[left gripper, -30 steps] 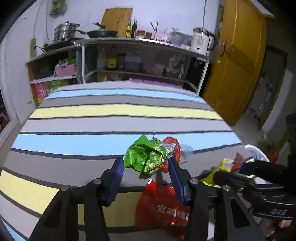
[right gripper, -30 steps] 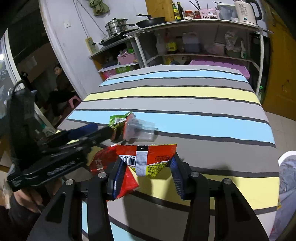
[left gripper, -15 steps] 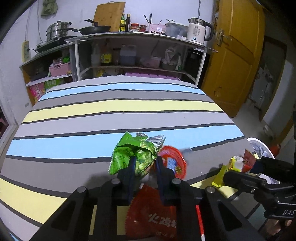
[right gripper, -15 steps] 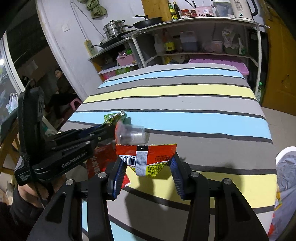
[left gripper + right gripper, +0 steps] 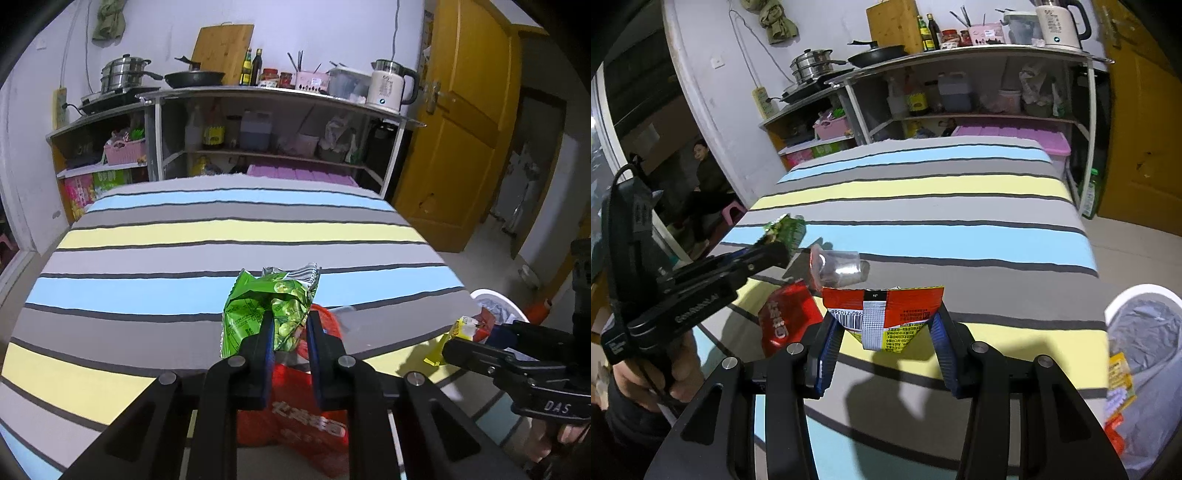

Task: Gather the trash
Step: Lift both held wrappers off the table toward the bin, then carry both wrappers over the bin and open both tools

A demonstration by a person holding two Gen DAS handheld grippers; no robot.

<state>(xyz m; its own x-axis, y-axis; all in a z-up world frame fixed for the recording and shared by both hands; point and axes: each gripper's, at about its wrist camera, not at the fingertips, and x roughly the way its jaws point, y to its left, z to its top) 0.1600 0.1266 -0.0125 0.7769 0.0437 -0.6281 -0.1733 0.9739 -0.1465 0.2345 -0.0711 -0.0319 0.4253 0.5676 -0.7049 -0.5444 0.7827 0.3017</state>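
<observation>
Left gripper: jaws nearly together, pinching the crumpled green foil snack bag, which stands up and forward from the blue pads.
Right gripper: jaws set wide, with the red and yellow barcoded wrapper spanning them edge to edge; it looks wedged between the pads, not squeezed hard.
Table: striped cloth-covered table in grey, blue and yellow bands.
Trash not yet picked up: a flat red snack packet and a clear plastic cup lying on its side, both on the near part of the table.
Bin: white bin lined with a grey bag, off the table's near right edge.
Key relation: the bin lies right of both grippers; the right gripper is nearer it.
Likely next step: carrying the wrapper rightward over the bin's rim.
</observation>
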